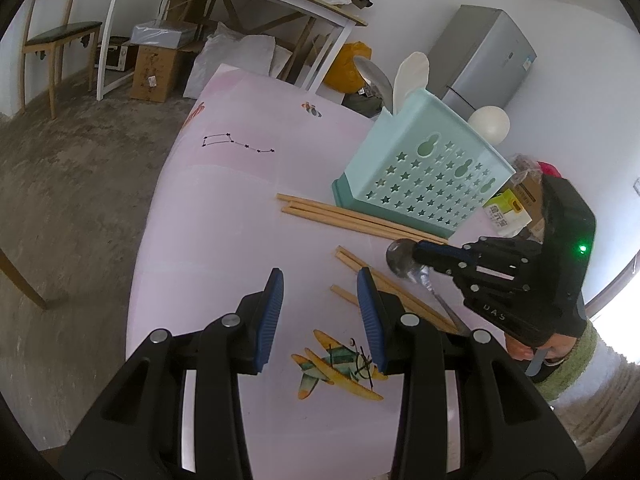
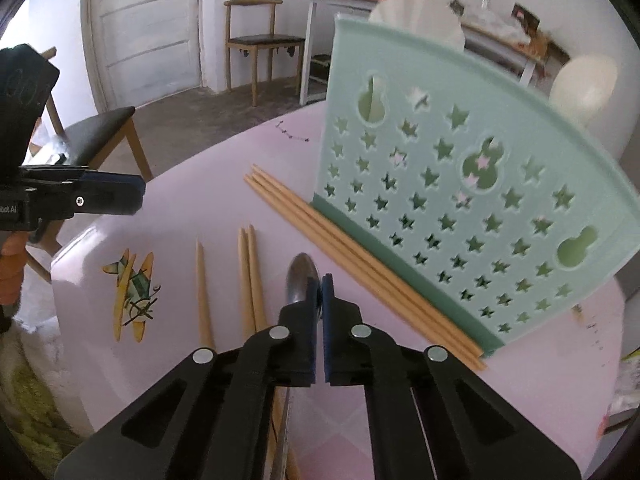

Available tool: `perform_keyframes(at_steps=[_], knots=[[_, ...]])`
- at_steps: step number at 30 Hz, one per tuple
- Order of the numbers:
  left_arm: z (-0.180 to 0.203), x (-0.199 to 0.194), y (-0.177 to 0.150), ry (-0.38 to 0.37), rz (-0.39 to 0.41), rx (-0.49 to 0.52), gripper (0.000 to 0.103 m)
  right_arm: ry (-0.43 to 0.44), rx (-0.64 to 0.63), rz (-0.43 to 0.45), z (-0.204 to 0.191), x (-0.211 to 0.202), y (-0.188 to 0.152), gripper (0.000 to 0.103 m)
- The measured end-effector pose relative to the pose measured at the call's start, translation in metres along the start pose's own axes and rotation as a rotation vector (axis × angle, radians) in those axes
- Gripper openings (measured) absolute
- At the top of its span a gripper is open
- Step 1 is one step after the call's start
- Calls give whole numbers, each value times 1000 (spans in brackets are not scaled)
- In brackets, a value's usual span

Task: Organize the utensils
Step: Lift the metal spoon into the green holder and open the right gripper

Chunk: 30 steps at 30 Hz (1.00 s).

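Observation:
A mint-green utensil holder with star holes stands on the pink table. A white spoon and a metal one stick out of its top. Three chopsticks lie along its base, and more loose chopsticks lie nearer. My right gripper is shut on the neck of a metal spoon, just above the table. My left gripper is open over bare tablecloth, with nothing between its fingers.
An aeroplane print marks the cloth near my left gripper. A carton and wrapped packets sit behind the holder. Beyond the table stand a wooden chair, a white desk with boxes under it, and a grey fridge.

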<state>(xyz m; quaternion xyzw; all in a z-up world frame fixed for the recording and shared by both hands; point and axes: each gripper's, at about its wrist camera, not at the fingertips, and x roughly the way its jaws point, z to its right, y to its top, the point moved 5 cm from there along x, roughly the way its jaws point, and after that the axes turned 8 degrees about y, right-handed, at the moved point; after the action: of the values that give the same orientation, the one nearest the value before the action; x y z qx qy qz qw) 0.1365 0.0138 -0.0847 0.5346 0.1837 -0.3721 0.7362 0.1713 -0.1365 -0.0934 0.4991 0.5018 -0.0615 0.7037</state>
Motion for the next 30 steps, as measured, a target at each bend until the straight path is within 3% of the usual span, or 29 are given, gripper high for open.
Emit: perform_keyframes(at_steps=[10,21,30], knots=[[-1,0,-1,5,4,-1,36,-86,64,122,14,-46,9,1],[-1,-1,-2,6,2,1,35,-204,250,467,46,-148,36,1],[-1,0,-3,17,2,-10,35,-272,240,587,61,-198,48,1]])
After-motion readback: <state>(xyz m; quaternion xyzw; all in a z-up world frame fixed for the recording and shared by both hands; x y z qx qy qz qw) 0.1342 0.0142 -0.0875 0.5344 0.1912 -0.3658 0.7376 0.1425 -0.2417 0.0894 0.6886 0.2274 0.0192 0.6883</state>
